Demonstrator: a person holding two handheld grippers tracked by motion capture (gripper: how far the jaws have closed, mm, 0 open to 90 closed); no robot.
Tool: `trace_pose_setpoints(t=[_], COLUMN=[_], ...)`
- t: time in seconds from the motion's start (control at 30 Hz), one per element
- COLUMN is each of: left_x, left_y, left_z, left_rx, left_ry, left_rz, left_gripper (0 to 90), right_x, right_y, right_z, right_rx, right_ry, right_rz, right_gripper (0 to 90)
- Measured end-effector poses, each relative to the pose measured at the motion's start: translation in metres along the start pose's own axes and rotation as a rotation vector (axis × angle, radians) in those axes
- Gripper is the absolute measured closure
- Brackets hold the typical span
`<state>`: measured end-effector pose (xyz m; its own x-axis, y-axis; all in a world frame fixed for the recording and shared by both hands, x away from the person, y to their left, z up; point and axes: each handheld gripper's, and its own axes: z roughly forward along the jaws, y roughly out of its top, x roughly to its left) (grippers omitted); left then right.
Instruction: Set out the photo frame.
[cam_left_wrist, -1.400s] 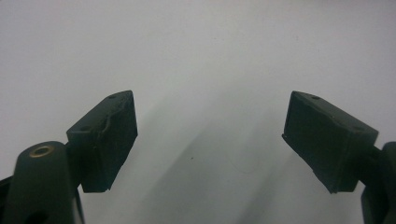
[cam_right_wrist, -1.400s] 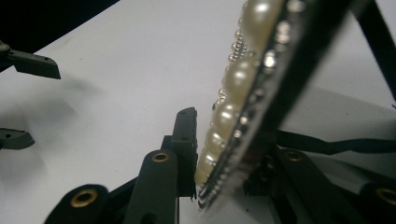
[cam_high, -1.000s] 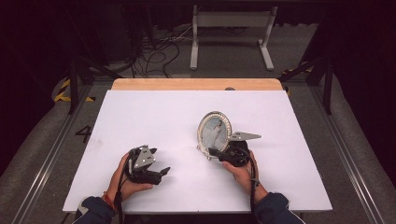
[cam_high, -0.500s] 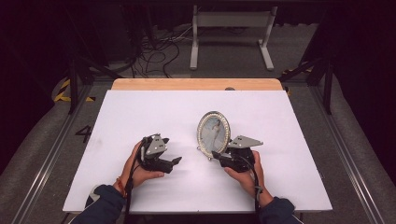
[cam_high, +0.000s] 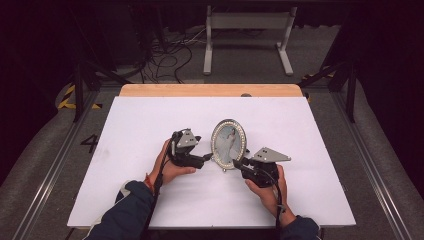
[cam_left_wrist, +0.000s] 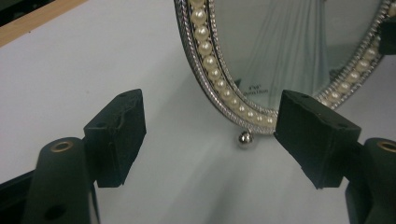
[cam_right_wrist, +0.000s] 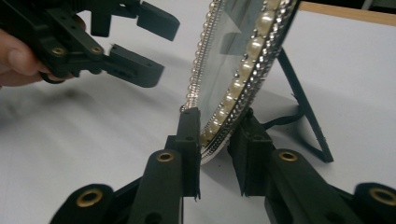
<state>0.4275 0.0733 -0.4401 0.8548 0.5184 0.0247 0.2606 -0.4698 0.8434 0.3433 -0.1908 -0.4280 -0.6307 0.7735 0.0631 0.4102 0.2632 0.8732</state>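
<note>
An oval picture frame (cam_high: 229, 144) with a pearl-beaded silver rim stands upright on the white table (cam_high: 150, 120), propped on its black back stand (cam_right_wrist: 303, 107). My right gripper (cam_high: 236, 163) is shut on the frame's lower rim (cam_right_wrist: 243, 70); its jaws have just been closing, one pad in front and one behind. My left gripper (cam_high: 206, 159) is close to the frame's lower left edge. It is open, its jaws have just been closing a little, and nothing is pressed between them. In the left gripper view the frame (cam_left_wrist: 280, 46) and its small ball foot (cam_left_wrist: 243, 139) lie just beyond the pads (cam_left_wrist: 116, 135).
A wooden strip (cam_high: 210, 90) runs along the table's far edge. Beyond it on the floor are a white metal stand (cam_high: 245, 30) and loose cables (cam_high: 170, 50). Dark rails flank the table on both sides.
My left gripper has travelled right across the table, up to the frame's left edge. The right gripper has stayed at the frame's lower right, and the frame now stands more upright.
</note>
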Motion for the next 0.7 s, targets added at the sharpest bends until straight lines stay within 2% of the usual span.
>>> trace_pose_setpoints(t=[0.1,0.17,0.3,0.37,0.53,0.7], left_x=[0.002,0.002,-0.003,-0.004,-0.001,0.001], left_y=[0.002,0.002,0.005,0.005,0.002,-0.001], left_z=[0.009,0.013,0.017,0.018,0.016,0.013], left_rx=[0.001,0.005,0.006,0.012,0.032,0.037], left_ry=[-0.016,-0.041,-0.093,-0.089,-0.128,-0.133], left_rz=[-0.019,-0.027,-0.007,-0.009,-0.023,-0.024], left_gripper=[28.7,30.2,36.8,38.3,41.3,43.6], right_x=[0.001,0.001,0.001,0.001,0.001,-0.001], right_y=[-0.001,-0.001,-0.001,-0.001,-0.001,-0.001], right_z=[-0.001,-0.002,-0.002,-0.002,0.000,0.000], right_rx=[-0.003,-0.003,-0.004,-0.004,0.000,-0.001], right_ry=[-0.006,-0.007,-0.007,-0.009,-0.011,-0.001], right_rz=[-0.003,-0.004,0.000,0.001,0.006,0.023], right_gripper=[75.2,75.3,75.5,75.5,75.4,75.7])
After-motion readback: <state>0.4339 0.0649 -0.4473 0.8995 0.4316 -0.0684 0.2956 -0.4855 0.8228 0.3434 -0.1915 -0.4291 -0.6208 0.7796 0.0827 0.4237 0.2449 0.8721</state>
